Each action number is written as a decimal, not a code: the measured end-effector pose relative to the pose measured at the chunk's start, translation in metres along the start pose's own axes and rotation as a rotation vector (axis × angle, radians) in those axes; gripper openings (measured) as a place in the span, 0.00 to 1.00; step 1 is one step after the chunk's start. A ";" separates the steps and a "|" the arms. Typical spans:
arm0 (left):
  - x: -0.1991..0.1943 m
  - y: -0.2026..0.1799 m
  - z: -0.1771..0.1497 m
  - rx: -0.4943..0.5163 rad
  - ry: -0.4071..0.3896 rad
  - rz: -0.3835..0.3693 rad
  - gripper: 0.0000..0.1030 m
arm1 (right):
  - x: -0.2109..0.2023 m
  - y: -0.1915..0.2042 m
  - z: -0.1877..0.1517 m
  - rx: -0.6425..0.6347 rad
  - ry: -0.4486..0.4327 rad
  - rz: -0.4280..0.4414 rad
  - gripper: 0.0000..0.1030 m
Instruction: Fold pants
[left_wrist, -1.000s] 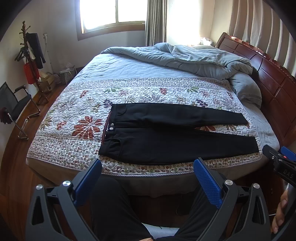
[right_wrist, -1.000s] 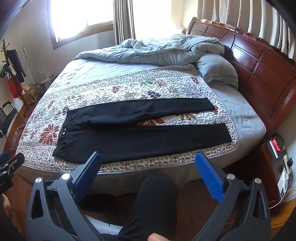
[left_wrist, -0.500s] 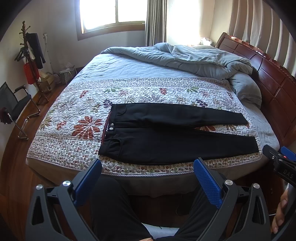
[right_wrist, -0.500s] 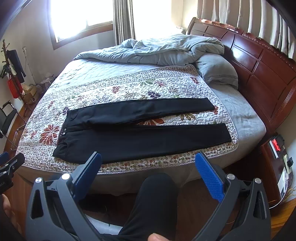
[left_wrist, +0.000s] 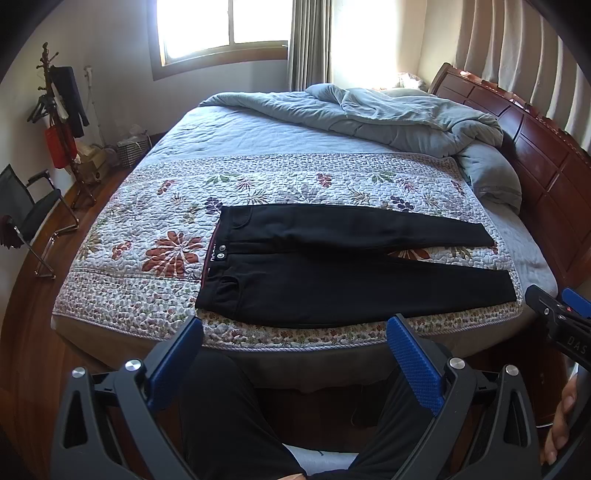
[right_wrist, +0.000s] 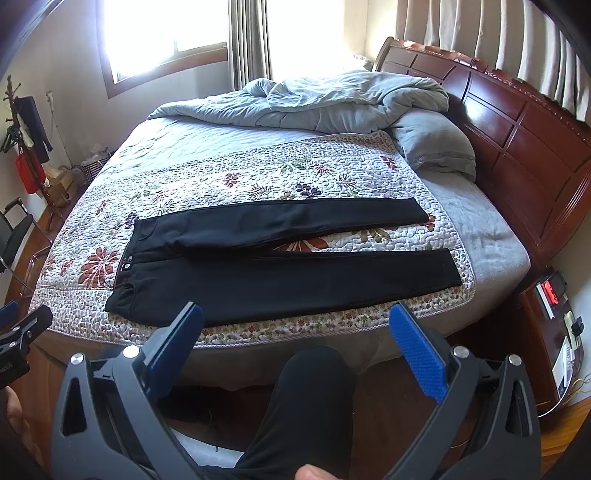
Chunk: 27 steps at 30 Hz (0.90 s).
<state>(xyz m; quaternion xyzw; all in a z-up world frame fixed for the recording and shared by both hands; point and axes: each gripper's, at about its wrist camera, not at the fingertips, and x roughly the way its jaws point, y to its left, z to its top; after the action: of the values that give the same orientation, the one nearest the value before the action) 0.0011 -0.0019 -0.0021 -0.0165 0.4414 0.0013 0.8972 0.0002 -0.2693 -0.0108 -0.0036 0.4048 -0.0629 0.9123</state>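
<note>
Item one, black pants (left_wrist: 343, 273): laid flat and unfolded on a floral quilt (left_wrist: 155, 295) covering the near part of a bed (right_wrist: 491, 251), waistband to the left, both legs extended to the right and parted slightly toward the cuffs, the nearer leg close to the quilt's near edge. Item two, left gripper (left_wrist: 295, 332): held near the bed's near side, blue-padded fingers (left_wrist: 413, 365) spread wide apart, nothing between them, not touching the pants. Item three, right gripper (right_wrist: 295, 321): likewise held short of the bed, fingers (right_wrist: 417, 354) spread wide and gripping nothing. A person's legs in dark trousers (right_wrist: 310, 402) are seen below both grippers. A crumpled grey duvet (left_wrist: 369, 114) is heaped at the far right of the bed, with a grey pillow (right_wrist: 432, 144) against a dark red wooden headboard (right_wrist: 524, 140). A window (left_wrist: 221, 26) and curtain (right_wrist: 247, 40) are recorded on the far wall. Shown in the left wrist view only in full: a black chair (left_wrist: 26, 210) on the floor at the left, and a coat stand (left_wrist: 59, 110) with hanging clothes and a red bag; the right gripper's tip enters at the right edge, with part of a hand (left_wrist: 561, 424) behind it. Shown in the right wrist view only: a bedside cabinet (right_wrist: 539, 332) at the right carrying a device with a red display (right_wrist: 550, 288); the left gripper's tip enters at the left edge.
</note>
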 end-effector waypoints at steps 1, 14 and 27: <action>0.000 0.000 0.000 0.000 0.001 0.000 0.96 | 0.000 0.000 0.000 0.000 0.000 0.000 0.98; 0.001 0.000 0.001 0.005 0.003 0.003 0.96 | -0.001 0.002 0.001 -0.001 -0.002 0.000 0.98; 0.003 0.000 0.001 0.003 0.006 0.005 0.96 | 0.003 0.006 0.003 -0.007 0.004 0.001 0.98</action>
<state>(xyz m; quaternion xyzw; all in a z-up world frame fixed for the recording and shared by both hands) 0.0039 -0.0019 -0.0041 -0.0141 0.4441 0.0031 0.8958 0.0051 -0.2635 -0.0115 -0.0063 0.4068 -0.0610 0.9114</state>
